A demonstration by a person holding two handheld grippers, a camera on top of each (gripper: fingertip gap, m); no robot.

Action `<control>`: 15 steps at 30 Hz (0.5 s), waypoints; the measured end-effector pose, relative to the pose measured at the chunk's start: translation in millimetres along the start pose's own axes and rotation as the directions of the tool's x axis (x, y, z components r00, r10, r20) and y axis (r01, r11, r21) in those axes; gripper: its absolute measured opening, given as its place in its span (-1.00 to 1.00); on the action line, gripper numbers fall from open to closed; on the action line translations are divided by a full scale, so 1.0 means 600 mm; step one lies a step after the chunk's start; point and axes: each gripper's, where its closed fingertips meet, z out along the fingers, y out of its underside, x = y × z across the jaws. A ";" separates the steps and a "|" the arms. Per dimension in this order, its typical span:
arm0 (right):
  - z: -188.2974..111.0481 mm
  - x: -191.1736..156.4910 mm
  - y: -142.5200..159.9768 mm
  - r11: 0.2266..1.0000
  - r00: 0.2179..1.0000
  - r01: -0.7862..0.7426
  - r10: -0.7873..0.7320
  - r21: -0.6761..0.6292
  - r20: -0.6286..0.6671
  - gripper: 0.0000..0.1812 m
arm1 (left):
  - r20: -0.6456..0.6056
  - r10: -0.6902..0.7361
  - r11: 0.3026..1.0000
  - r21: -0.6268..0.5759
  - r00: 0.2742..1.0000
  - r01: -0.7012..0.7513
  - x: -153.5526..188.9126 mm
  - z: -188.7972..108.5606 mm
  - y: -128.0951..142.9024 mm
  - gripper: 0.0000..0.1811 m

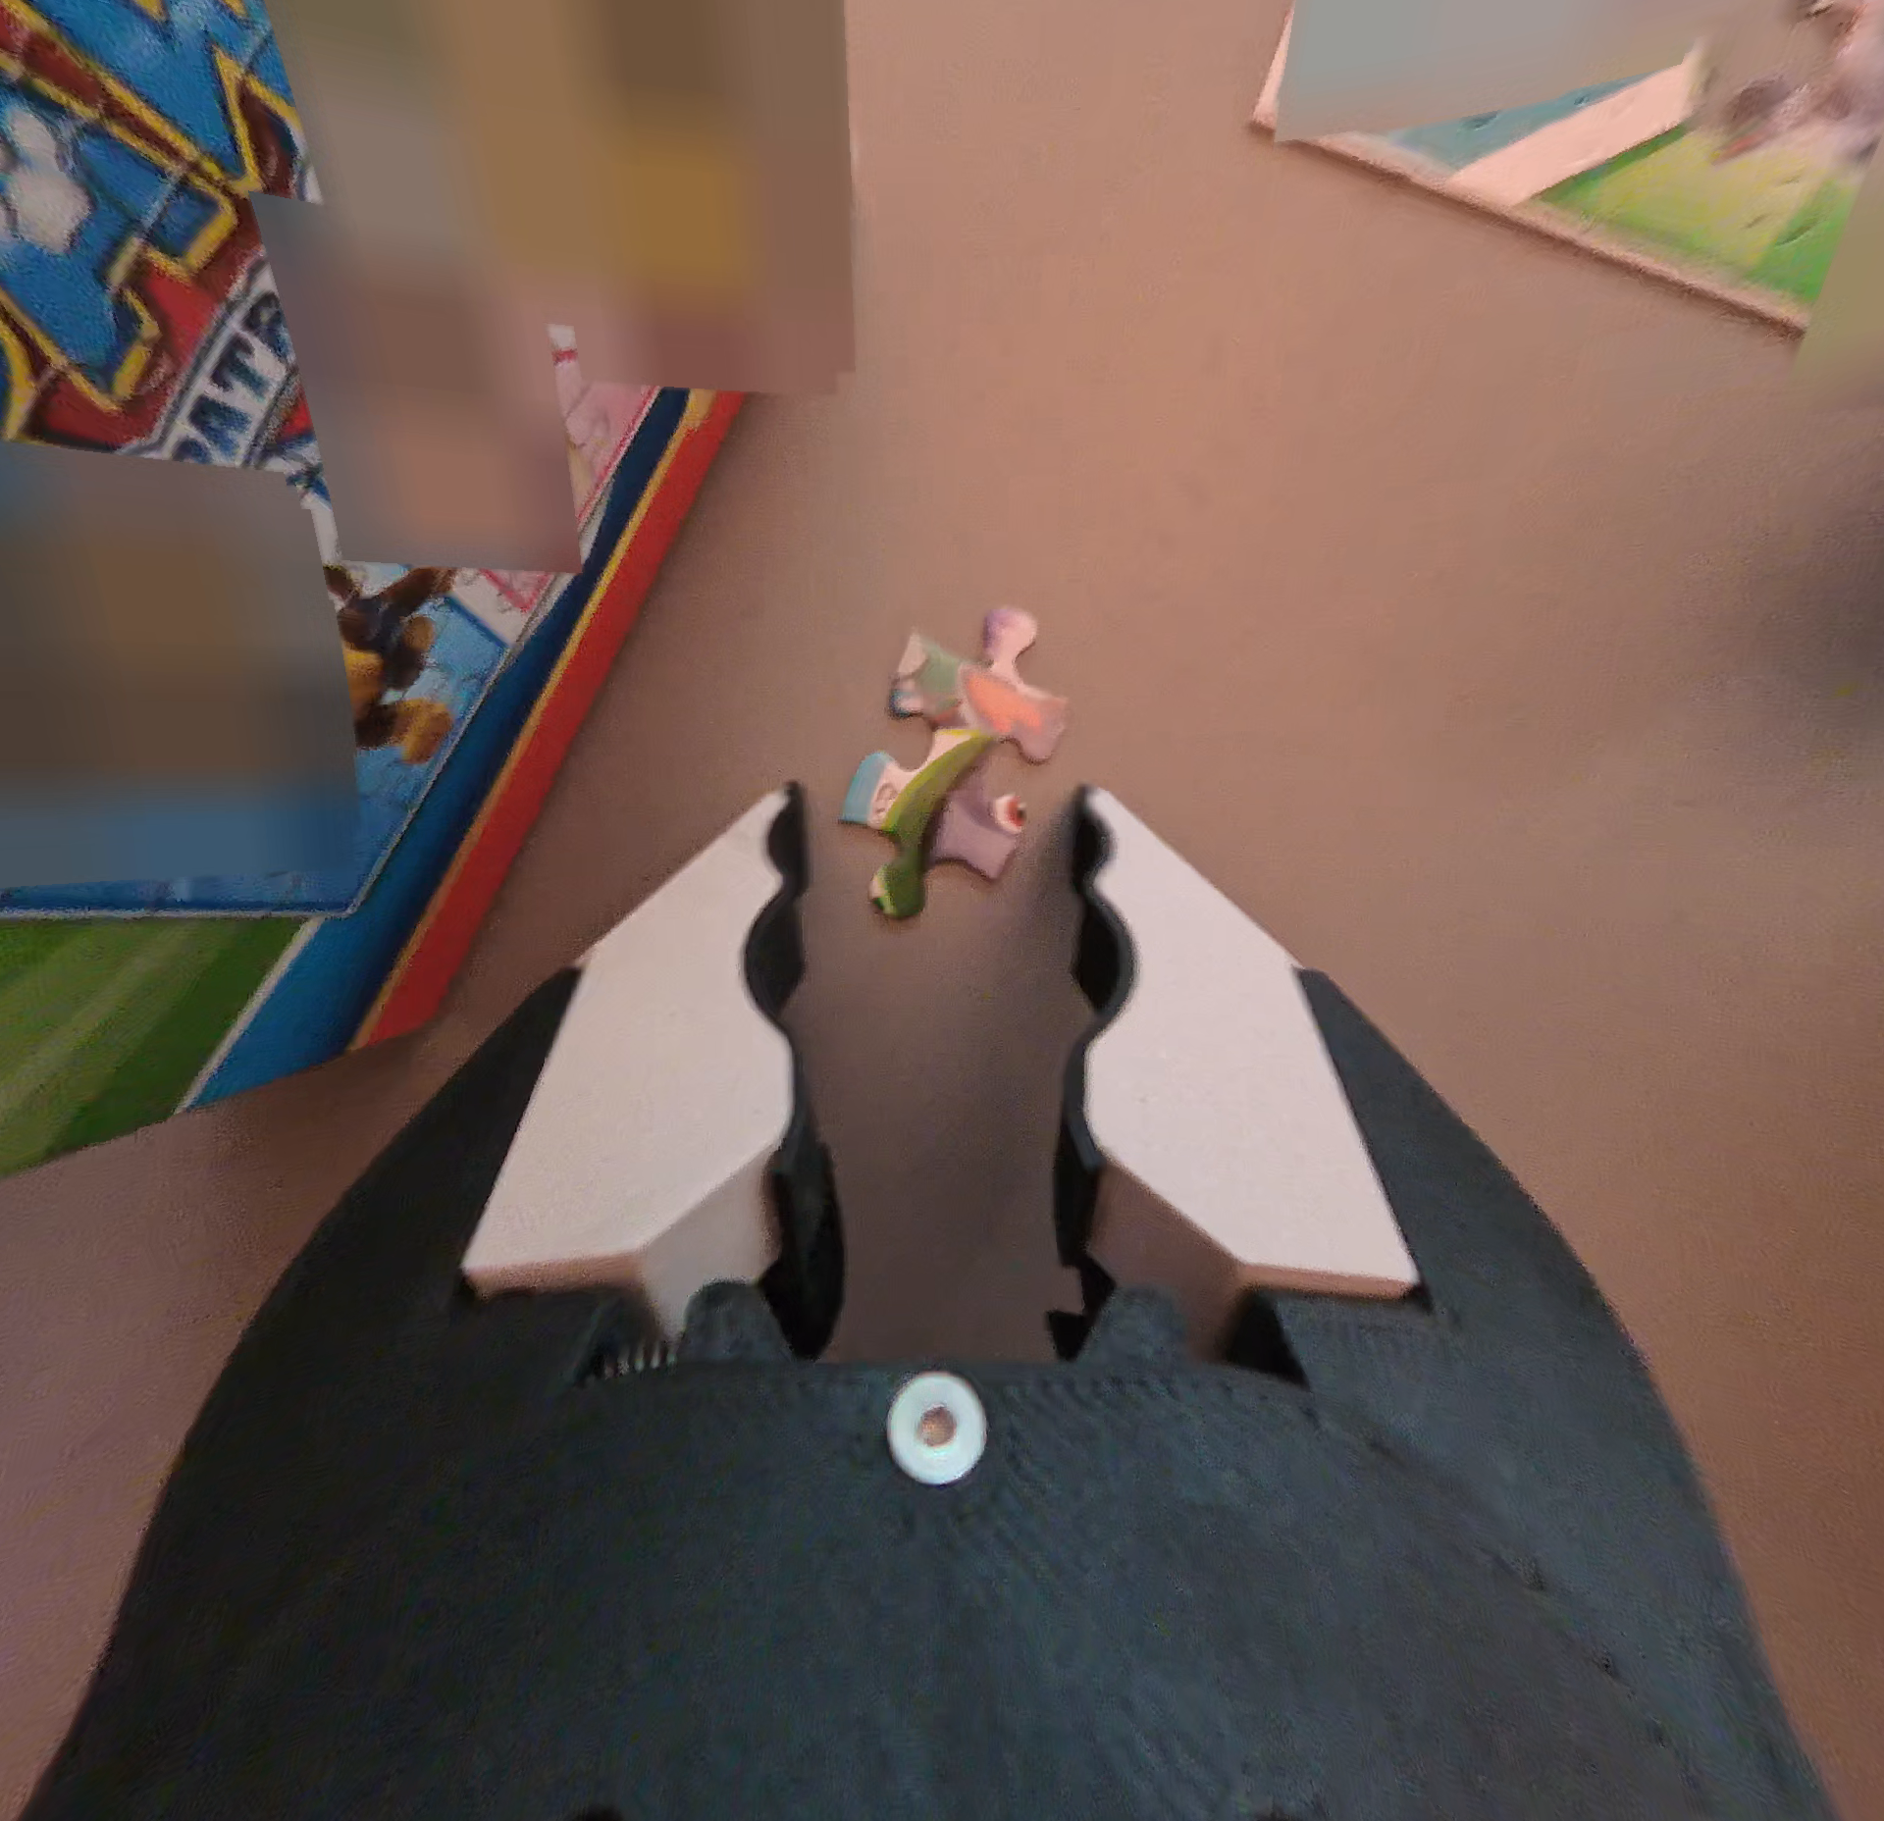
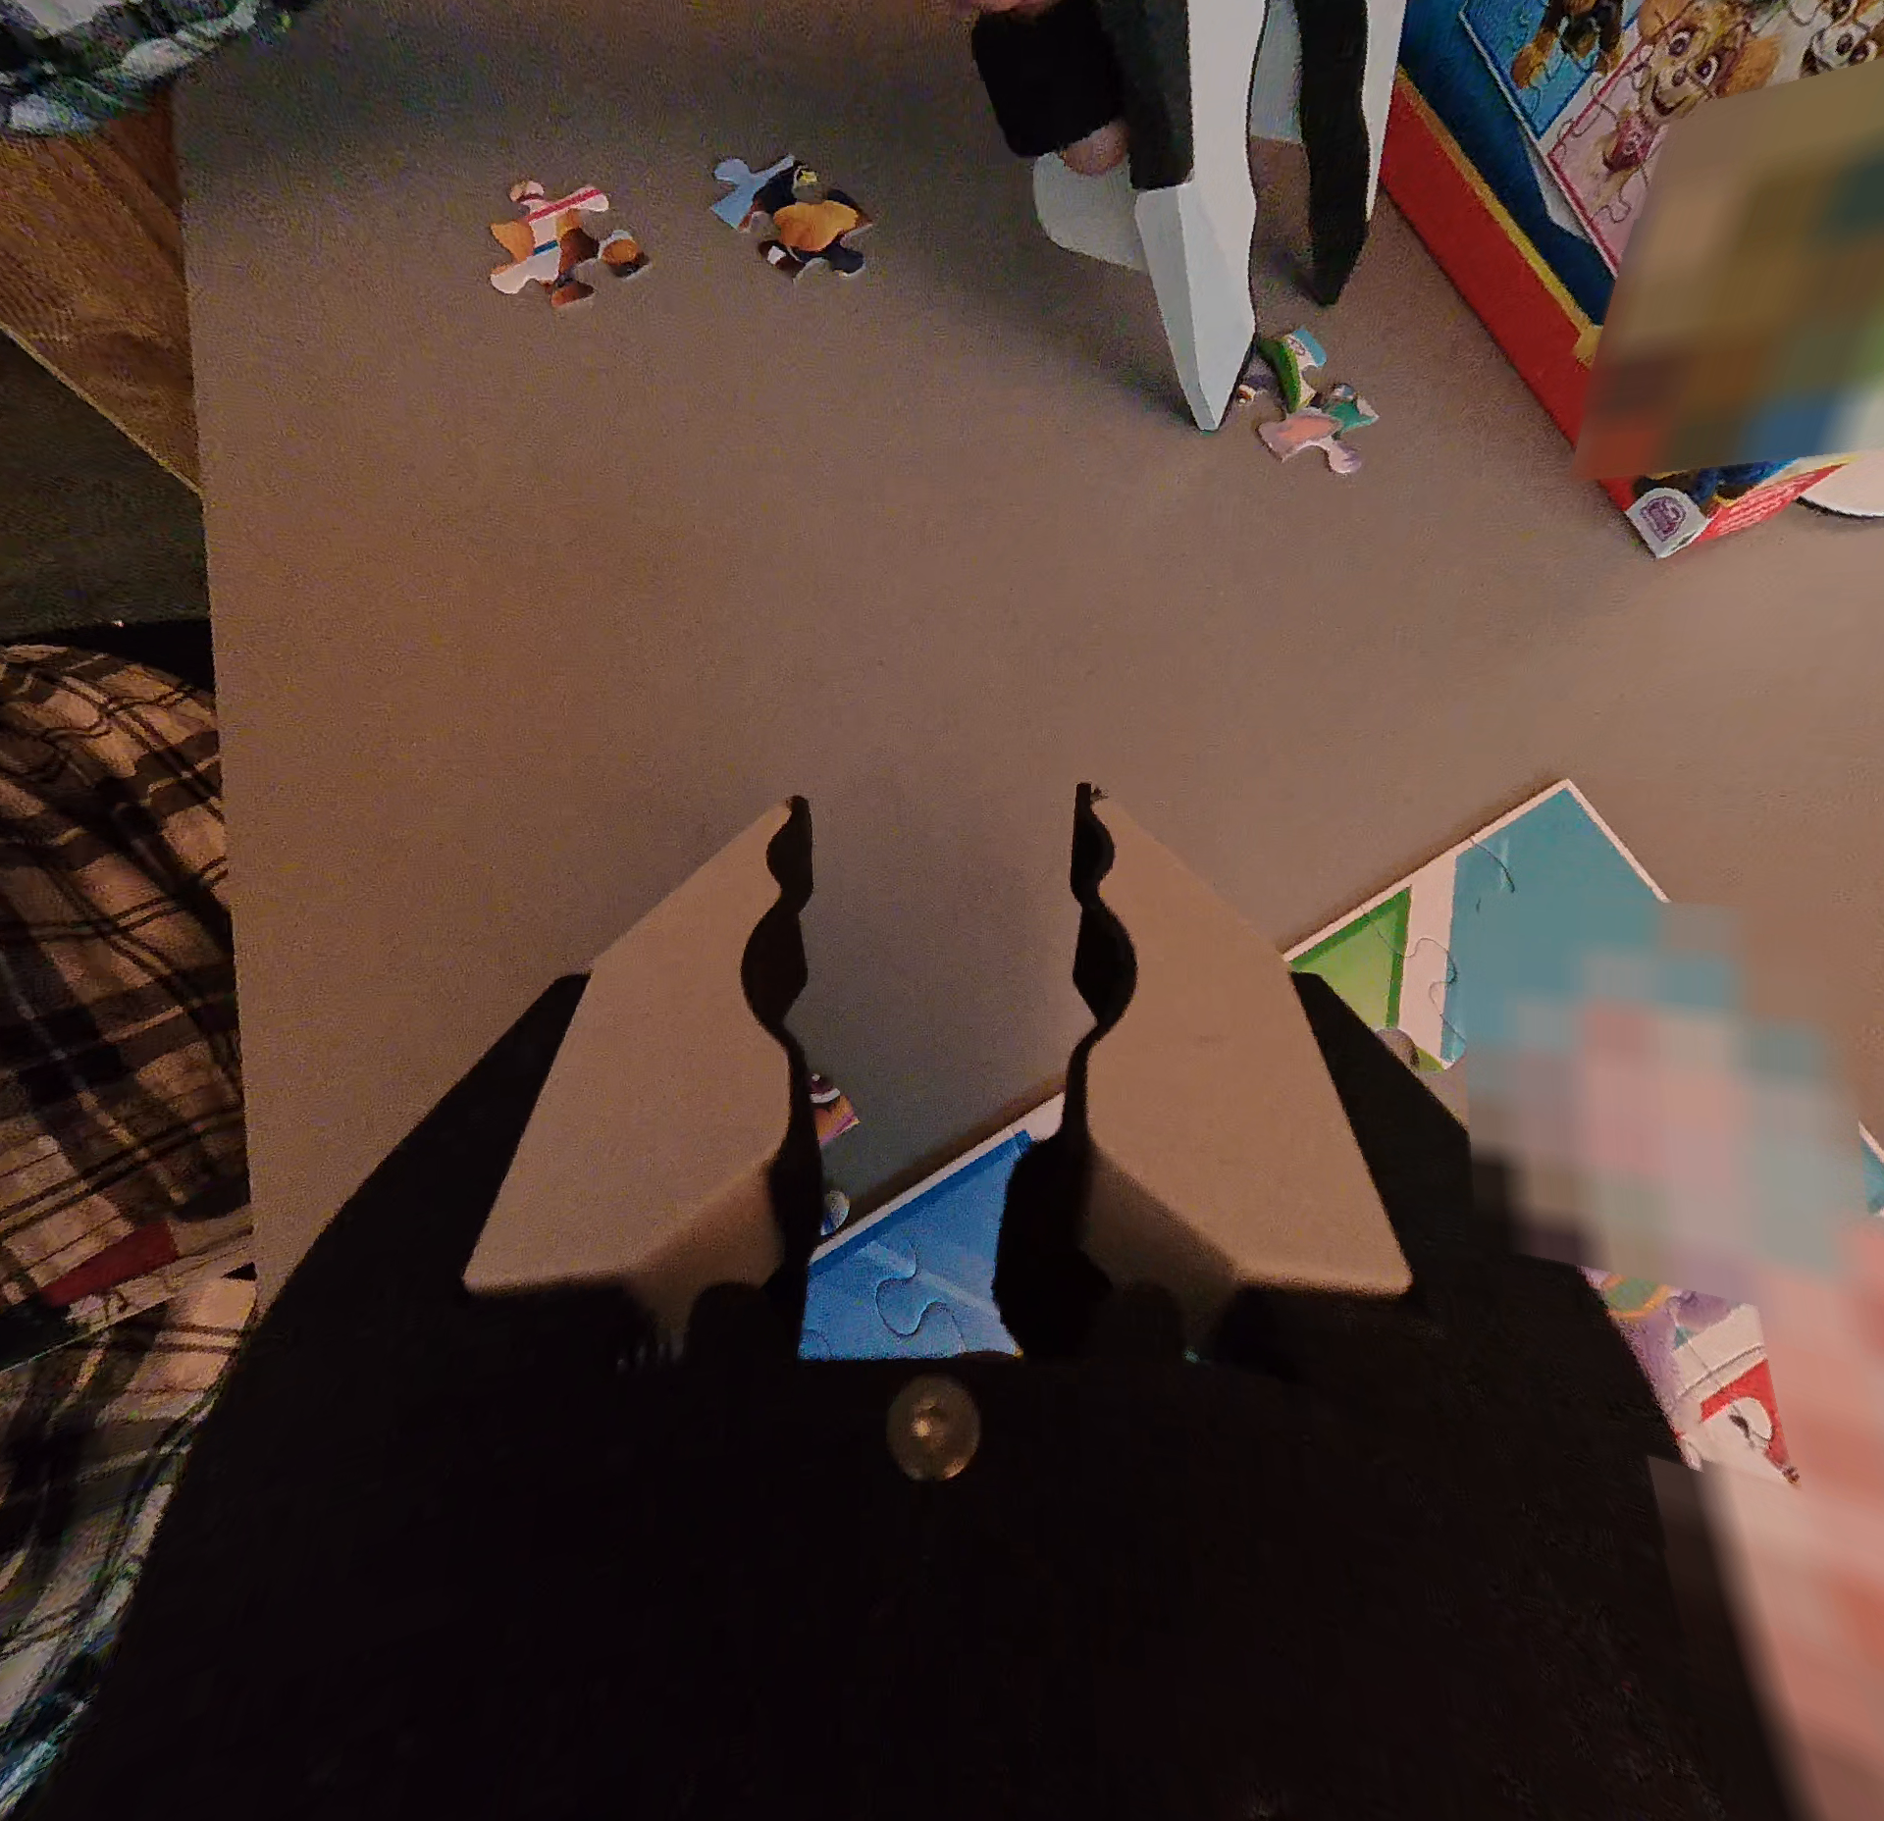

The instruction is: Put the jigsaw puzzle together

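Note:
A loose cluster of joined puzzle pieces, pink, green and pale blue, lies on the brown table just ahead of my left gripper, which is open and empty. The same cluster shows in the right wrist view with the left gripper standing over it. My right gripper is open and empty, above the corner of the assembled puzzle part. That part shows far right in the left wrist view. Two more loose clusters, one orange and white and one dark and orange, lie far left.
The colourful puzzle box stands left of the left gripper; it is at the far right in the right wrist view. A small loose piece lies by my right gripper's left finger. Plaid fabric lies beyond the table's left edge.

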 end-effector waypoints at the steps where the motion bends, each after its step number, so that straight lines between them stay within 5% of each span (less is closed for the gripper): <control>1: -0.003 0.000 0.003 1.000 1.000 -0.005 0.005 0.003 -0.004 -0.45 | -0.036 -0.009 1.000 0.014 0.999 0.010 0.005 0.001 -0.004 -0.49; 11: -0.021 -0.044 0.017 1.000 1.000 0.012 -0.012 0.023 -0.005 -0.44 | -0.205 0.145 0.989 0.040 0.968 -0.140 0.161 -0.005 0.011 -0.95; 15: -0.019 -0.096 0.028 0.997 0.997 0.074 -0.073 0.015 -0.024 -0.43 | -0.166 0.211 0.977 0.049 0.963 -0.206 0.192 -0.009 0.015 -0.88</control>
